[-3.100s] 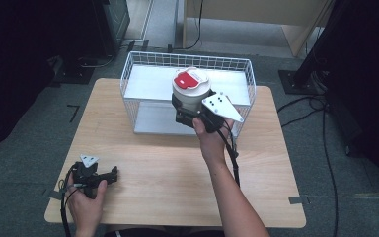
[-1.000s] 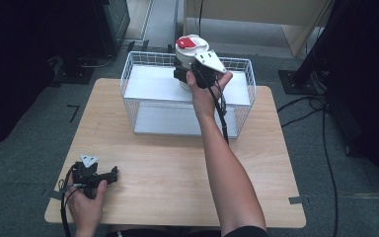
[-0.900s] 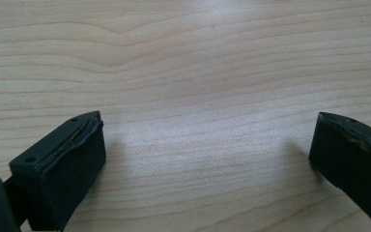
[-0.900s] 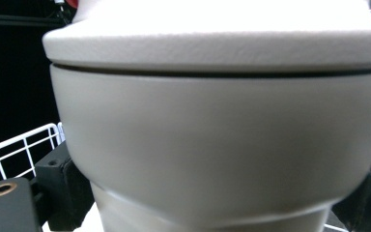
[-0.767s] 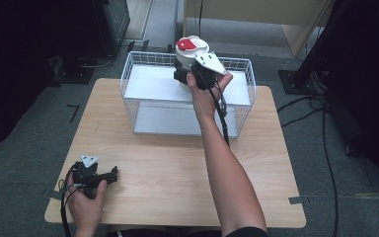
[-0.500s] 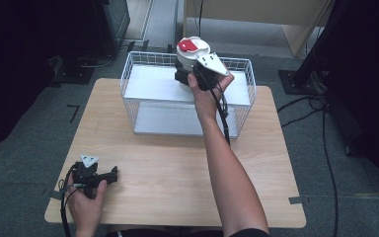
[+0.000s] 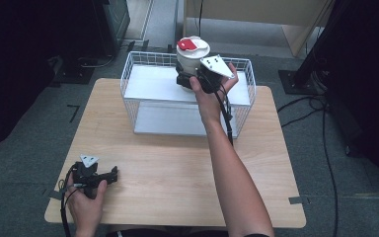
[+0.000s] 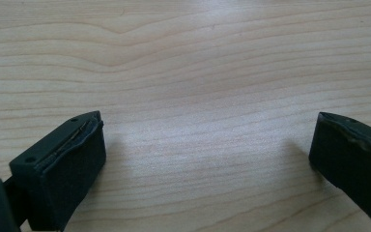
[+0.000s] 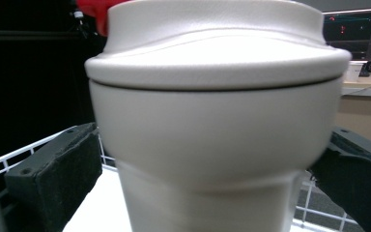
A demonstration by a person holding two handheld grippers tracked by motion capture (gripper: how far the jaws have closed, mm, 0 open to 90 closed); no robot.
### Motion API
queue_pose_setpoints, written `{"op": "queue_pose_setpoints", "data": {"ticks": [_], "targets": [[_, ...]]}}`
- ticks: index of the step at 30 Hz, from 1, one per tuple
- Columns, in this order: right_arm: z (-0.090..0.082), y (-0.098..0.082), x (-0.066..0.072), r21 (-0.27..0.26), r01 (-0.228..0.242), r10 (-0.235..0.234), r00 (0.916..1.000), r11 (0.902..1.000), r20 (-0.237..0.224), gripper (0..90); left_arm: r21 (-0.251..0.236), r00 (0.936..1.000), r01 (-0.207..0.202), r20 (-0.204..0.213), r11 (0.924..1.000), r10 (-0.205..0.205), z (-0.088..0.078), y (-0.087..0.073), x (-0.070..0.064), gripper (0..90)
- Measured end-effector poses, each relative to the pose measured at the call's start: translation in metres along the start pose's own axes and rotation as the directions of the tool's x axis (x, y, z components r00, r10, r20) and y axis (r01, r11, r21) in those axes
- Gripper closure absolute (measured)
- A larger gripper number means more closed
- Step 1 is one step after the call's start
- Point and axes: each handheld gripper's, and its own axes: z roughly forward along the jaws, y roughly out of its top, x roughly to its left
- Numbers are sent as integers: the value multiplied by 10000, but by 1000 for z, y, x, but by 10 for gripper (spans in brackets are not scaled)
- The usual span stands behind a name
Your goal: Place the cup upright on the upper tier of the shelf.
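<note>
My right gripper [image 7: 190, 81] has its jaws squeezed around the white cup [image 7: 192, 57], high over the basket's [image 7: 128, 74] back edge. If I tilt, it could slip out. My left gripper [image 7: 103, 176] rests wide open, holding nothing.

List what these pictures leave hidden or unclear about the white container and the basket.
- Container base: cut off by the bottom edge in the right gripper view; hidden behind the right gripper and hand in the high view.
- Red tab: cut off by the top edge in the right gripper view.
- Contents: lid shut.
- Basket right part: hidden behind the forearm.
</note>
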Motion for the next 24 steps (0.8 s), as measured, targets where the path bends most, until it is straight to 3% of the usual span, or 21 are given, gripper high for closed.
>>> {"op": "queue_pose_setpoints", "data": {"ticks": [24], "targets": [[-39,-19,-3,-171,-3,-2,9996,9999,-268,0,18,10000,-31,-8,10000,31,0,0,0,0]]}}
